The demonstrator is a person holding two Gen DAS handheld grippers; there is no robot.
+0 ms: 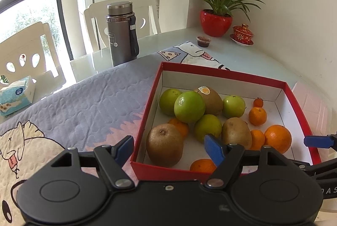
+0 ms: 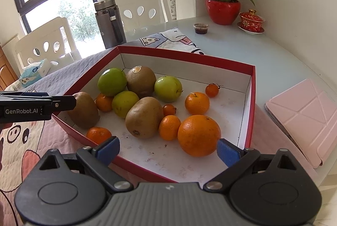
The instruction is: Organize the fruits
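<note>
A red box (image 1: 219,73) (image 2: 183,57) with a white inside holds mixed fruit: kiwis (image 1: 164,145) (image 2: 144,117), green apples (image 1: 189,106) (image 2: 112,81), a large orange (image 1: 278,138) (image 2: 199,135), small tangerines (image 1: 257,116) (image 2: 197,103) and tiny orange tomatoes (image 2: 212,90). My left gripper (image 1: 169,149) hangs open over the box's near left corner, the nearest kiwi lying between and beyond its blue pads without touching them. My right gripper (image 2: 168,148) is open over the box's near edge, with nothing between its fingers; the large orange lies just beyond its right pad. The left gripper (image 2: 63,102) shows side-on in the right wrist view.
The box rests on a quilted cartoon mat (image 1: 88,103). A grey flask (image 1: 122,34) stands behind it. A red potted plant (image 1: 215,22), a red lidded cup (image 1: 242,34) and a small sauce cup (image 1: 203,41) are at the back right. A pink tablet case (image 2: 303,118) lies right; tissues (image 1: 16,95) left.
</note>
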